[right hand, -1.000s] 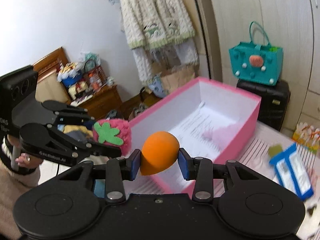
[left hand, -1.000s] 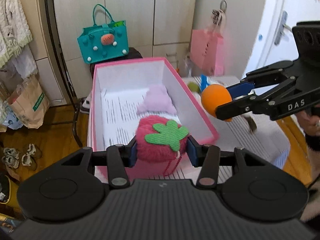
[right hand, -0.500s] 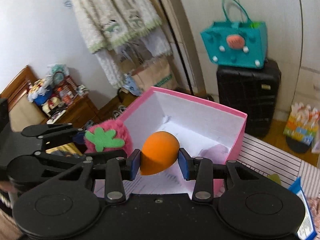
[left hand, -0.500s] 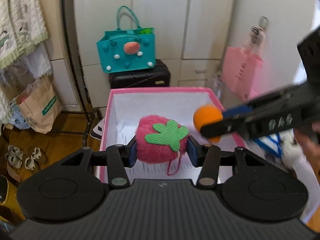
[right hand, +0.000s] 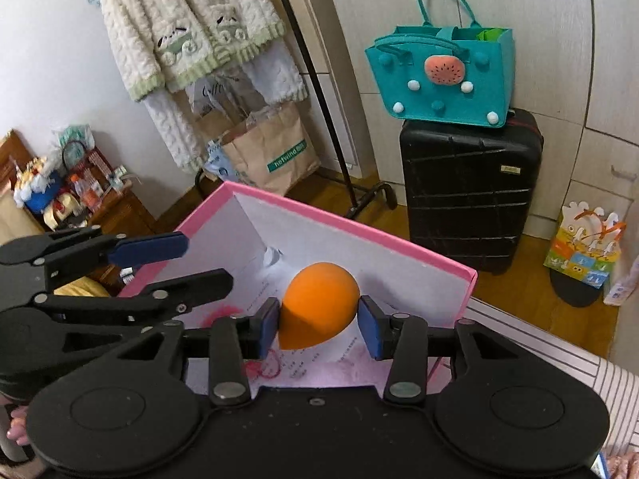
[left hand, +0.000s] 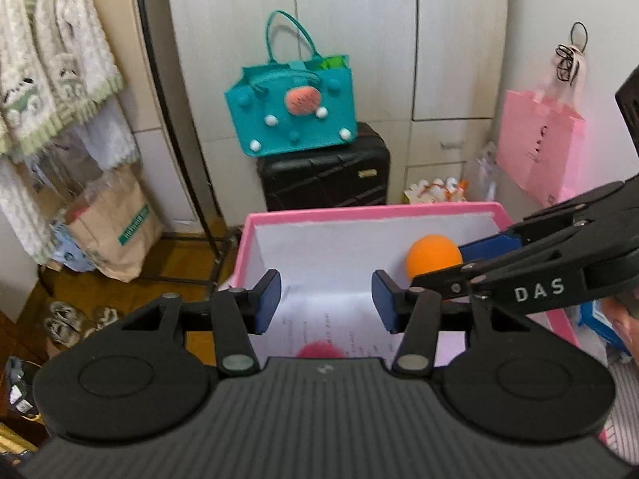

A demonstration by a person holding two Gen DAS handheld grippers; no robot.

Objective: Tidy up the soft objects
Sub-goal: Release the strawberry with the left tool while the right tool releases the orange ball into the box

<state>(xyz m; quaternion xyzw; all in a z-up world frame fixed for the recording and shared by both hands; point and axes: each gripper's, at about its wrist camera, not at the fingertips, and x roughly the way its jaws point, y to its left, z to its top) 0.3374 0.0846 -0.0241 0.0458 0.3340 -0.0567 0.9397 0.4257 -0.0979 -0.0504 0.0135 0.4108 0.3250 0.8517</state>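
Observation:
A pink box (left hand: pixel 371 211) with white inner walls and a printed sheet on its floor stands in front of me. My left gripper (left hand: pixel 325 303) is open and empty above the box. The pink plush strawberry (left hand: pixel 319 350) lies on the box floor just below it, mostly hidden by the gripper body. My right gripper (right hand: pixel 317 321) holds an orange teardrop sponge (right hand: pixel 317 303) over the box interior; the jaws look slightly parted, the right pad barely off the sponge. The sponge also shows in the left wrist view (left hand: pixel 433 257), at the right gripper's fingertips. A blurred pink shape (right hand: pixel 217 315) shows below the left gripper.
A teal felt bag (left hand: pixel 291 115) sits on a black suitcase (left hand: pixel 325 175) behind the box. A clothes rack with a fluffy jacket (right hand: pixel 187 28) and a paper bag (right hand: pixel 267 151) stand to the left. A pink bag (left hand: pixel 539 151) hangs at the right. A striped cloth (right hand: pixel 555 355) covers the table.
My left gripper has opened and let go of the strawberry, which now lies in the box. My right gripper has carried the orange sponge further over the box and its jaws have loosened.

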